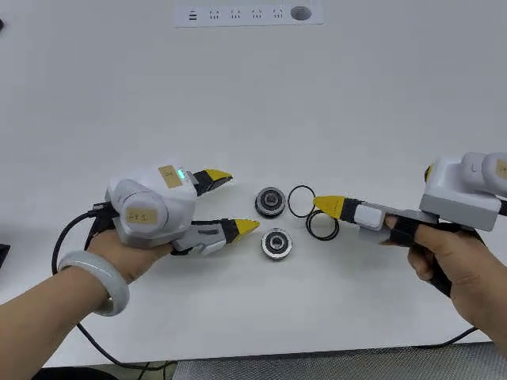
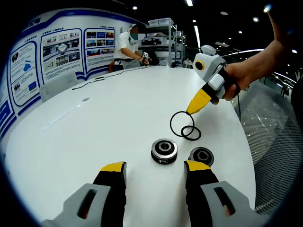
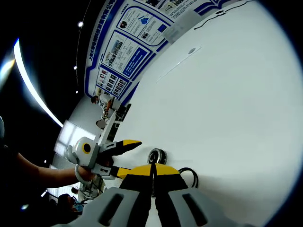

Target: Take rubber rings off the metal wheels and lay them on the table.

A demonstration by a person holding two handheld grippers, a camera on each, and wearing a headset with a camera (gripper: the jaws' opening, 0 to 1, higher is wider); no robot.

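Two metal wheels lie mid-table, one farther and one nearer. Right of them two black rubber rings lie flat: a thin one and a thicker one. My left gripper is open just left of the wheels, with nothing between its fingers. In the left gripper view the wheels sit just ahead of the gripper, with the rings beyond. My right gripper is shut, its yellow tip touching the thin ring's right edge. In the right gripper view the gripper points at a wheel.
A white power strip lies at the table's far edge. A black cable trails from the left gripper over the front edge. People stand at the far end of the long white table.
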